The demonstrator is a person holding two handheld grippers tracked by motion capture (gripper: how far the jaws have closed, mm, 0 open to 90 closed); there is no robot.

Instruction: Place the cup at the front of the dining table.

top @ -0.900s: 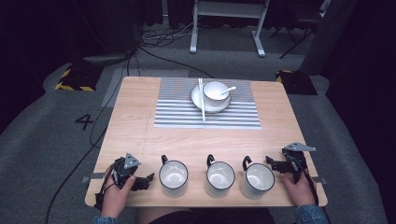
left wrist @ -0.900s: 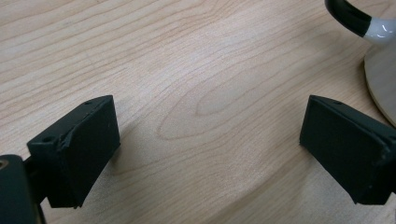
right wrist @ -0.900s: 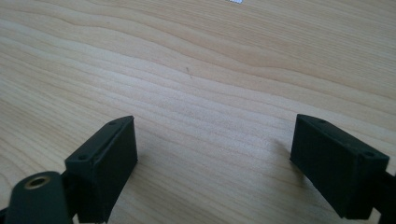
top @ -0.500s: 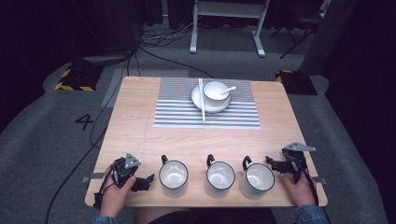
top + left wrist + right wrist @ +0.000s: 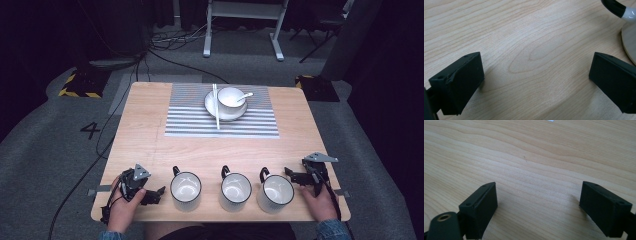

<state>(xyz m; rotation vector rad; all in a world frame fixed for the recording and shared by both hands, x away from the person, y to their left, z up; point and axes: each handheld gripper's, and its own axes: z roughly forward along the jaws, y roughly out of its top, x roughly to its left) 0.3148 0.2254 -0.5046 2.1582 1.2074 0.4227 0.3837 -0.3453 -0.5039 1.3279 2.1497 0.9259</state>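
Both grippers are parked on the near edge of the surface (image 5: 145, 130), and neither has anything in it. The left gripper (image 5: 152, 194) has its fingers (image 5: 461, 82) spread wide over bare wood, and the right gripper (image 5: 295, 176) is the same, fingers (image 5: 480, 207) released with only wood grain between them.

The things to work with look like the three mugs in a row between the two grippers. The left mug (image 5: 185, 189) sits just off the right-hand finger of the left gripper; in the left gripper view its black handle (image 5: 615, 7) and the curve of its base peek in beyond that finger. The right mug (image 5: 275, 193) is just beside the right gripper's fingers, handle turned toward the far left. The middle mug (image 5: 235, 187) is between them.

If I were grabbing one, I'd go for the handle or pinch the rim wall, coming in level so the fingers don't knock the neighbour. The mugs are close together, so there's not much slack sideways.

Watch the near edge: the mugs stand close to it, and a nudge toward the person could tip one off. Beyond the fingers there's lots of open wood up to the striped mat (image 5: 222, 122), where a plate (image 5: 212, 105) carries a bowl (image 5: 230, 97) with a spoon (image 5: 245, 96) and chopsticks (image 5: 216, 107).
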